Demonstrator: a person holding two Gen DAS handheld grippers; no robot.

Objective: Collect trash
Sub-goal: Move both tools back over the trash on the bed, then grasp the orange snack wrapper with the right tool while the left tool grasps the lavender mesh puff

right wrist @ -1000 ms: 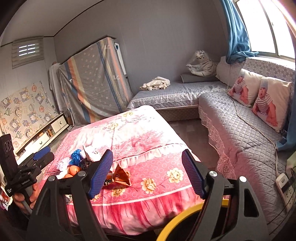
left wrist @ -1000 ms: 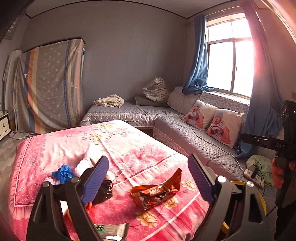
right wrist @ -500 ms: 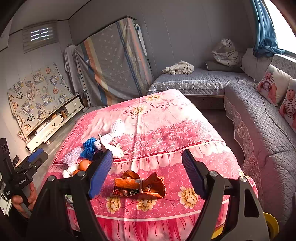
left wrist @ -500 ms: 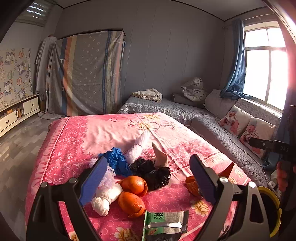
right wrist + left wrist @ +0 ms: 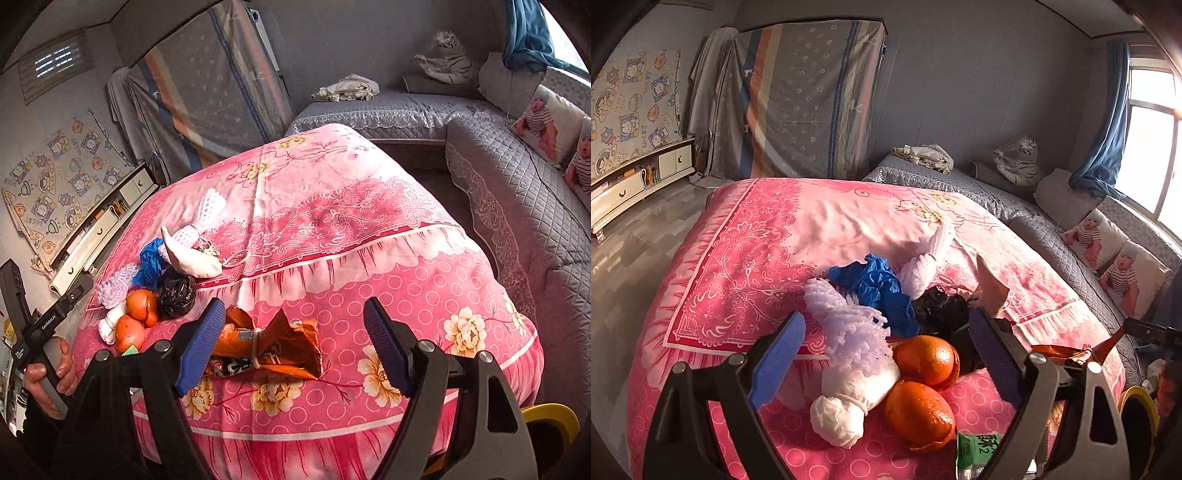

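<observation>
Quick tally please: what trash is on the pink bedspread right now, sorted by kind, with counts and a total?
Orange peels: 2
White foam fruit nets: 2
Snack wrappers, one orange, one green: 2
Crumpled blue plastic bag: 1
Crumpled black plastic bag: 1
White tissue wad: 1
Torn beige paper scrap: 1
Total: 10

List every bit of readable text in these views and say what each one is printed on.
"GenRobot.AI": on the left gripper's handle, right wrist view.
"2", after unreadable characters: on the green wrapper.
Orange snack wrapper: print too crumpled to read.
Cartoon wall sheet: pictures only, no readable words.
</observation>
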